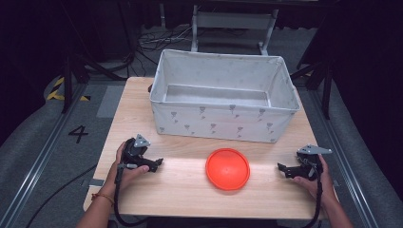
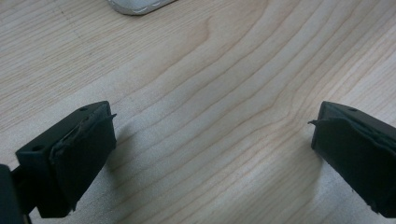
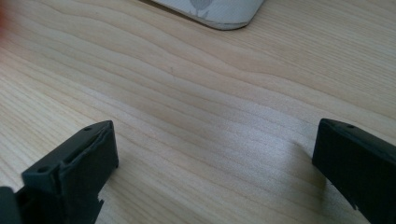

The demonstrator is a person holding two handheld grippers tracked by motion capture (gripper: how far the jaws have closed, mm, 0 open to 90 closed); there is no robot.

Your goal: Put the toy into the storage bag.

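A red disc (image 1: 227, 168) lies flat at lower centre of the table (image 1: 190, 190), just below the grey bin (image 1: 223, 95); the left gripper (image 1: 156, 164) sits lower left, jaws apart over bare wood; the right gripper (image 1: 283, 168) sits lower right, jaws likewise apart, holding nothing.

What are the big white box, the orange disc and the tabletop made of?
The box looks like soft fabric: its walls sag slightly, with a stitched rim and a small grey printed pattern. The orange disc seems to be smooth plastic with a raised rim, possibly a plate or lid. The tabletop shows pale wood grain, either wood or laminate.
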